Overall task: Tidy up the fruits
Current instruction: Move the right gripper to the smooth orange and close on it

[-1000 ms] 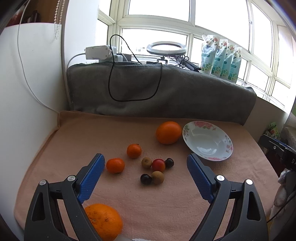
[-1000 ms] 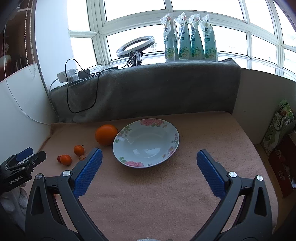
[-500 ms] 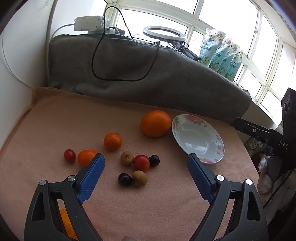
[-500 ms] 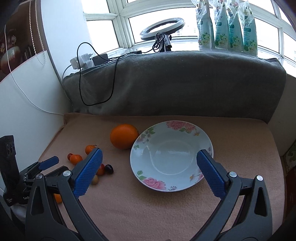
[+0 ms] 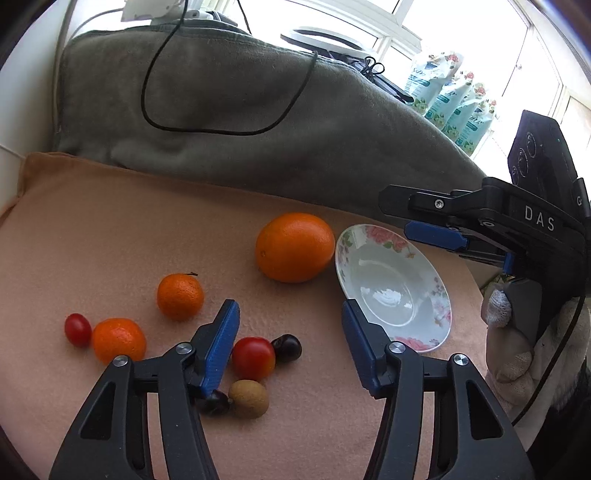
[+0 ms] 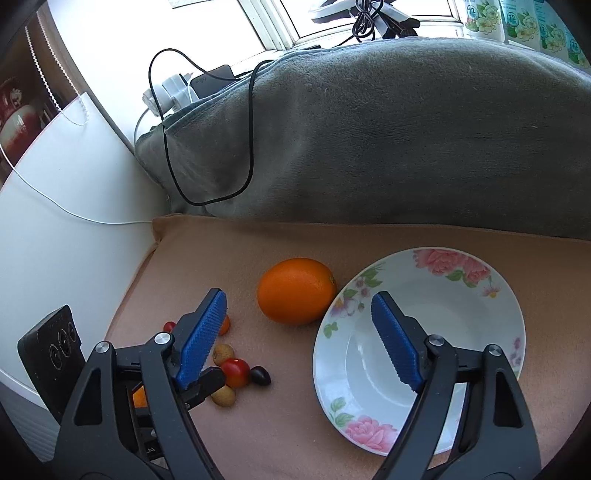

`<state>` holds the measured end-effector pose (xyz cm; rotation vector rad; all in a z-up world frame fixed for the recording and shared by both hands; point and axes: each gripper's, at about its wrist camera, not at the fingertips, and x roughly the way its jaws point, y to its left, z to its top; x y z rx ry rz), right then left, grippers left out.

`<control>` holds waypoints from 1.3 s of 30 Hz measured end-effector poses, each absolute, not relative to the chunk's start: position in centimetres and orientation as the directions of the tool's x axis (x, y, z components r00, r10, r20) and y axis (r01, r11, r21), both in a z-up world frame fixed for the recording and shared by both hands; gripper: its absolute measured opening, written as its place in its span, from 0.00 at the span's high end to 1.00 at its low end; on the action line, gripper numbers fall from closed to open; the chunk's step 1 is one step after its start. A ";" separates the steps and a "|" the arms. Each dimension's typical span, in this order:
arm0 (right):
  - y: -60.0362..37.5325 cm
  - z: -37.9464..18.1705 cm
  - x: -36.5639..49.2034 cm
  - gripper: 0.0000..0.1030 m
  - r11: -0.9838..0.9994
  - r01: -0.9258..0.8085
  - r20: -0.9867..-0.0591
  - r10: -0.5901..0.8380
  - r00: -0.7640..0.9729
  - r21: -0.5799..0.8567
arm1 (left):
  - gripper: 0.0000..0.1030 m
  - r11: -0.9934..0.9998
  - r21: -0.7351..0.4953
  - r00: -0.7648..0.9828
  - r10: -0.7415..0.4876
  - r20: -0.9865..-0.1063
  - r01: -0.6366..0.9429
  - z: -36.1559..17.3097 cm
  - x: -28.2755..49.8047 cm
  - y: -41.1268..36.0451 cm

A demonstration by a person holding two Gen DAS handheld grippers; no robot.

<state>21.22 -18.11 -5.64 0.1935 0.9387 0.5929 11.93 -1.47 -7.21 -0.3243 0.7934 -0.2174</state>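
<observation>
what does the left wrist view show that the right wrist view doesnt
Only the left wrist view: both small mandarins fully, one and another, and the right gripper over the plate.

Only the right wrist view: the white side panel and the left gripper's black body.

Both: the large round orange, the floral-rimmed white plate, the red cherry tomato, the grey blanket.

Strong daylight is admitted through the windows (image 5: 461, 33), which are blown out to white. Edges are bent and darkened by fisheye distortion; soft shadows are cast.
</observation>
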 end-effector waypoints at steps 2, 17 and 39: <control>-17.4 -6.1 22.2 0.27 0.814 -0.400 -0.708 0.570 0.417 0.421 | 0.48 0.919 -0.388 0.678 -0.327 -0.659 0.066 -7.4 12.5 -1.4; -14.8 -9.8 26.6 0.36 0.805 -0.405 -0.764 0.567 0.307 0.434 | 0.49 0.916 -0.400 0.654 -0.323 -0.684 0.035 -9.1 16.3 -1.1; -11.1 -11.1 27.6 0.36 0.812 -0.453 -0.809 0.520 0.276 0.367 | 0.51 0.893 -0.448 0.616 -0.377 -0.692 0.044 -11.2 19.8 -1.9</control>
